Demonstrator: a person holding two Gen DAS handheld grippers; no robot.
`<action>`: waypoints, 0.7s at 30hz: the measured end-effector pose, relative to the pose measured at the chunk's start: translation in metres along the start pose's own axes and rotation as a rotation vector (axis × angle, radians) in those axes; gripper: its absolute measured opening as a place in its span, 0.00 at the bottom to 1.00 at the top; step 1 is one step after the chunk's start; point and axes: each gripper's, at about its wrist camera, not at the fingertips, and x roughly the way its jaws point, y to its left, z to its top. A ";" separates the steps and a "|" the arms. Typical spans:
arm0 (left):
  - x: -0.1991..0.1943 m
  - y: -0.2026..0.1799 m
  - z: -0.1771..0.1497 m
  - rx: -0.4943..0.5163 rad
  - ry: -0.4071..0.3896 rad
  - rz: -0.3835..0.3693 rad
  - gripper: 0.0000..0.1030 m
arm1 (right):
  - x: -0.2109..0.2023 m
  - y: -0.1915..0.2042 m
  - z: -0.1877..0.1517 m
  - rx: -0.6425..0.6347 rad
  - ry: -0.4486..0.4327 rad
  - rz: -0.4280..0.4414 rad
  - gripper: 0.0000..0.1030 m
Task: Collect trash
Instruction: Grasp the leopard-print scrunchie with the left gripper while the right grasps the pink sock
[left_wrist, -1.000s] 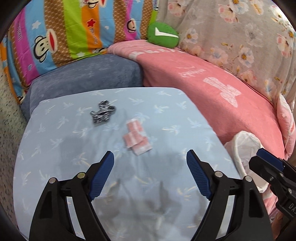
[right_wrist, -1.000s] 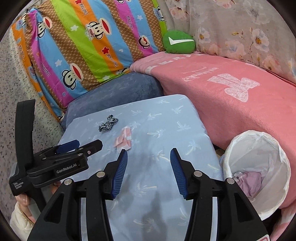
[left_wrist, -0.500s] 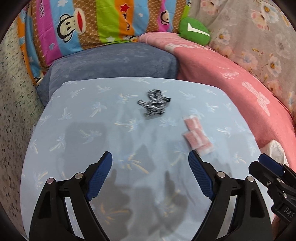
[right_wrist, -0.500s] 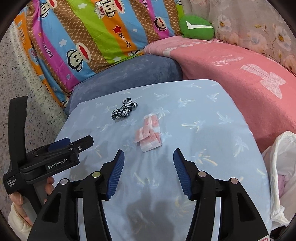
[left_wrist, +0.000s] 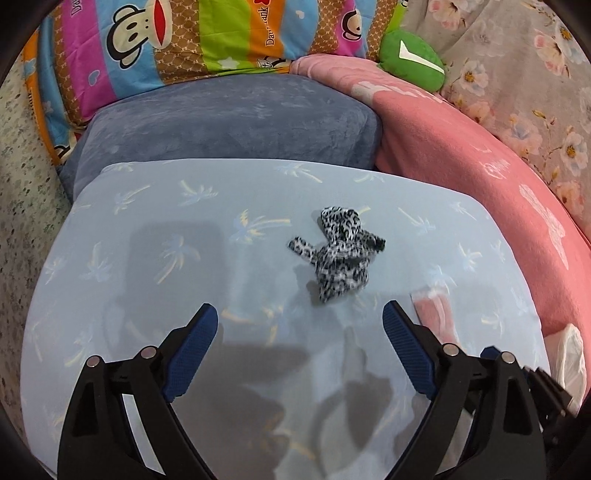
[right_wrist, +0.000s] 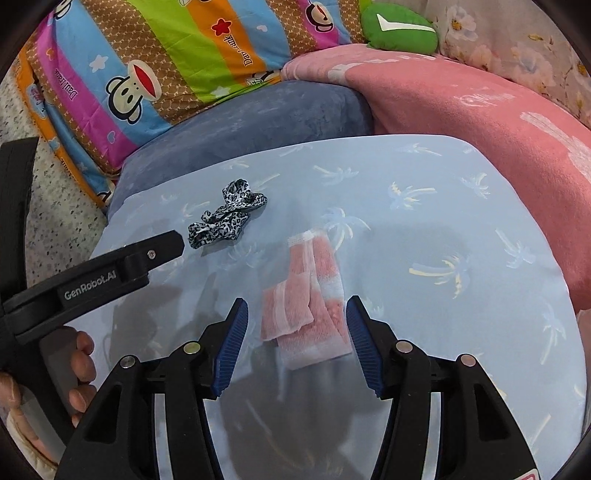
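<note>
Step in hand: two pieces of trash are being approached, one by each claw, on the pale blue palm-print desk.

Left claw: it is being held wide apart with nothing between the blue pads; its jaws have just been opening further.

Right claw: it is being held roughly half open; its jaws have also been opening within the last second, and no pad is yet being pressed on anything.

Leopard-print scrap: a crumpled black-and-white piece is lying on the desk ahead of the left claw, slightly toward its right finger and clear of both pads. In the right wrist view the left claw's tip is seen just beside it.

Pink-and-white wrapper: a flat, folded piece is lying directly ahead of the right claw, its near end just in the mouth between the pads. Its long axis is running away from the claw, roughly along the fingers, so it is being straddled across its narrow width.

Nearer hand: the wrapper is being covered by the right claw, the scrap by the left.

White bin liner: only an edge is being shown at the desk's right side; judged to be the place for the trash.

Progress: judged early, both pieces still lying loose.
</note>
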 end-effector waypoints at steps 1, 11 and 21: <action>0.004 -0.002 0.004 0.002 -0.002 -0.002 0.84 | 0.003 0.000 0.001 -0.005 -0.001 -0.003 0.53; 0.050 -0.021 0.018 0.061 0.032 0.012 0.62 | 0.024 -0.014 0.000 0.019 0.019 -0.004 0.46; 0.036 -0.036 0.003 0.080 0.045 -0.010 0.18 | 0.009 -0.022 -0.015 0.039 0.010 0.006 0.23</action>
